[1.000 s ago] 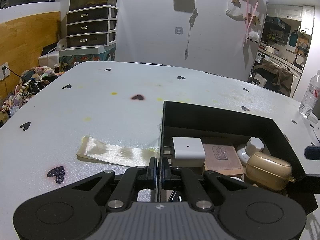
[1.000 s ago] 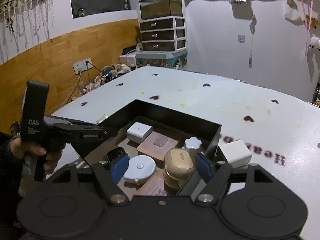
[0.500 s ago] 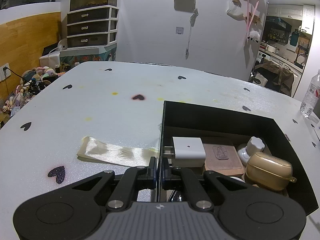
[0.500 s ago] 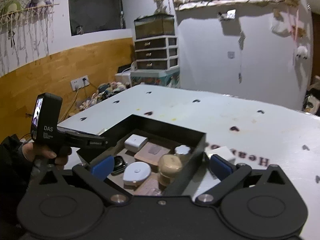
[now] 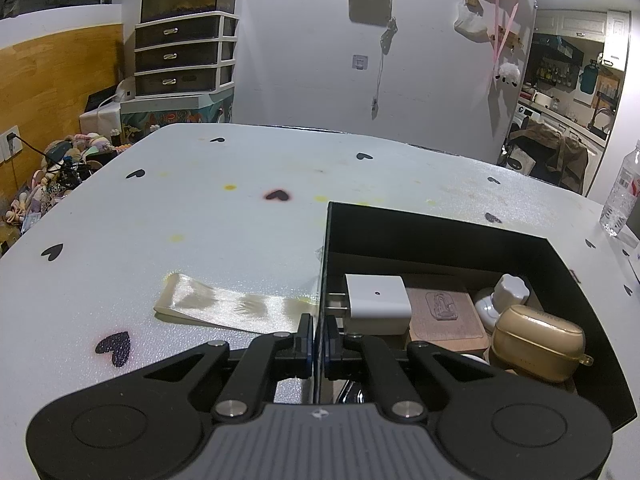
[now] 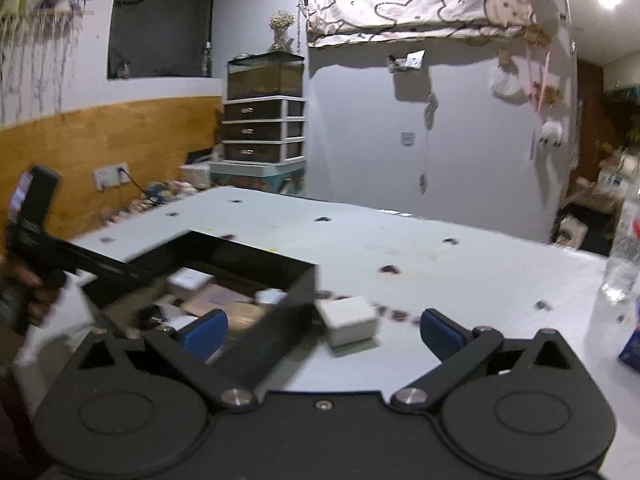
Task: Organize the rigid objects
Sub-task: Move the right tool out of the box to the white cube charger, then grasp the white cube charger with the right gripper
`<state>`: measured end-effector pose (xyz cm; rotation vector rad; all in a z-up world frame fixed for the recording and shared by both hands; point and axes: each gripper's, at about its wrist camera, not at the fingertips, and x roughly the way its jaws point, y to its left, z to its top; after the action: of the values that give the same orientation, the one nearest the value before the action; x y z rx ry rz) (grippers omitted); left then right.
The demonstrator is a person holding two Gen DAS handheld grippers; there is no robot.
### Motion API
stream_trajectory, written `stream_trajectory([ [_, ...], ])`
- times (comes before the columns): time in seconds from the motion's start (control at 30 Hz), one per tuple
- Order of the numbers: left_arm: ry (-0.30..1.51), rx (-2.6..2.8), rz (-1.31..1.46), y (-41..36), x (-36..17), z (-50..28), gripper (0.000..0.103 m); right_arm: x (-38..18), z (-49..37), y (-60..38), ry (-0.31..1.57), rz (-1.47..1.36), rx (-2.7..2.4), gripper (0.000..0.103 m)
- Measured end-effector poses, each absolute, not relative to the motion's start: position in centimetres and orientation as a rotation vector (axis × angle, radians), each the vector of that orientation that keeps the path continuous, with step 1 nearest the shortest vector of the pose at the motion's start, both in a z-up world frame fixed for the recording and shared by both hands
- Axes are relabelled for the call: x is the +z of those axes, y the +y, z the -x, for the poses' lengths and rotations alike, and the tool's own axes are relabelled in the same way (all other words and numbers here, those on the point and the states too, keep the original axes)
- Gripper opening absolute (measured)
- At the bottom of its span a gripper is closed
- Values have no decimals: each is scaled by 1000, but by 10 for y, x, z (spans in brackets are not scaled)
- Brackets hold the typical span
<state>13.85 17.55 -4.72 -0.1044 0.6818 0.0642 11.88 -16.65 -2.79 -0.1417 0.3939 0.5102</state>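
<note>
A black open box [image 5: 436,232] stands on the white table and holds a white charger [image 5: 378,298], a brown flat block [image 5: 444,314], a white knob [image 5: 508,290] and a gold case [image 5: 538,344]. My left gripper [image 5: 318,338] is shut on the box's left wall. My right gripper [image 6: 322,328] is open wide and empty, raised above the table. A white cube [image 6: 350,320] lies on the table just right of the box [image 6: 248,258], between the right gripper's fingers in view. The right wrist view is blurred.
A cream ribbon strip [image 5: 228,306] lies on the table left of the box. A clear water bottle [image 5: 620,196] stands at the table's right edge, also showing in the right wrist view [image 6: 624,256]. A blue item [image 6: 632,346] lies beside it.
My right gripper has risen, swung right away from the box and opened wider. The left gripper stays shut on the box wall.
</note>
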Motion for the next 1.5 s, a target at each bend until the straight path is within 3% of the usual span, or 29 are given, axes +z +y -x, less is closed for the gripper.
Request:
stream_trajectory([
  [0.07,683,63,105,176,-47,-139,4,-35,-132,-167,407,193,509,102],
  [0.17,682,62,106,176,-47,-139,4,-42,-154,-168,432,228,520,87],
  [0.27,681,62,107,177,-46,-138,4,-50,-178,-167,460,230,536,86],
  [0.4,674,65,108,177,-46,-137,4,-60,-204,-159,481,250,603,76],
  [1.07,681,97,70,168,-47,-139,4,-79,-255,-128,602,283,735,62],
  [1.17,683,101,53,166,-47,-139,4,-79,-257,-131,626,253,726,54],
  [1.5,675,109,58,165,-48,-138,4,-66,-248,-142,608,212,667,53],
])
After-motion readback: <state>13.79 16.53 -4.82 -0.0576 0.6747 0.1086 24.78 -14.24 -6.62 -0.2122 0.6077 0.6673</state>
